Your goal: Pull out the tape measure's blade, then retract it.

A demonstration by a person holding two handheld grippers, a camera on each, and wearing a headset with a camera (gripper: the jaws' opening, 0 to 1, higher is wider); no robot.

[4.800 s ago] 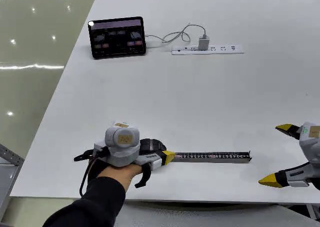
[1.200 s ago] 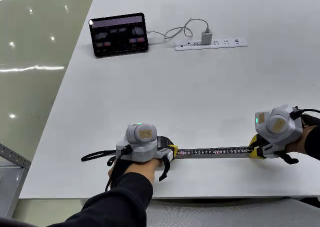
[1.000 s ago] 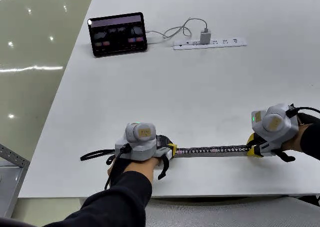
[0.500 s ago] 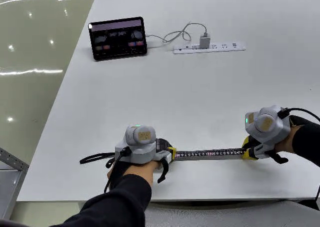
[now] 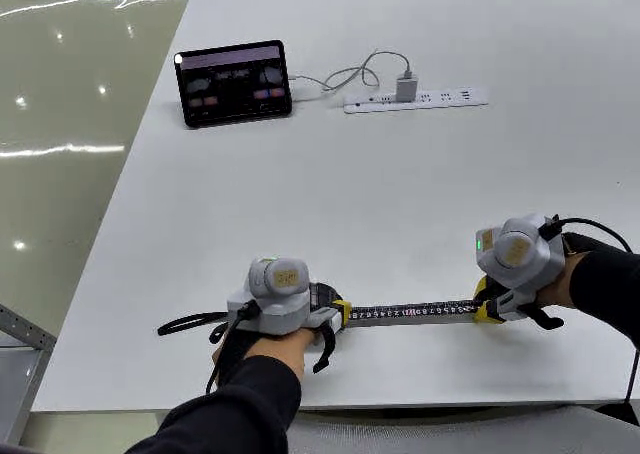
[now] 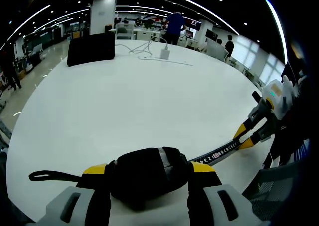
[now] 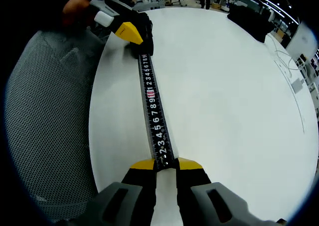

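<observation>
A black tape measure case (image 6: pixel 144 173) sits near the table's front edge with my left gripper (image 5: pixel 336 312) shut on it. Its blade (image 5: pixel 410 312), printed with numbers, lies flat on the white table and runs right from the case. My right gripper (image 5: pixel 481 311) is shut on the blade's end. In the right gripper view the blade (image 7: pixel 153 114) leads away from my yellow-tipped jaws (image 7: pixel 162 164) to the case (image 7: pixel 141 34) and the other gripper. In the left gripper view the right gripper (image 6: pixel 244 138) holds the far end of the blade (image 6: pixel 219 153).
A dark tablet (image 5: pixel 232 82) stands at the back left of the white table (image 5: pixel 400 194). A white power strip (image 5: pixel 415 99) with a plugged charger and cable lies behind the middle. A grey mesh chair (image 7: pixel 50 121) is by the table's front edge.
My right gripper, open and apart from the blade 4.8 s ago, came in and shut on its end. Over the last second it has moved left toward the case, and the exposed blade is shorter.
</observation>
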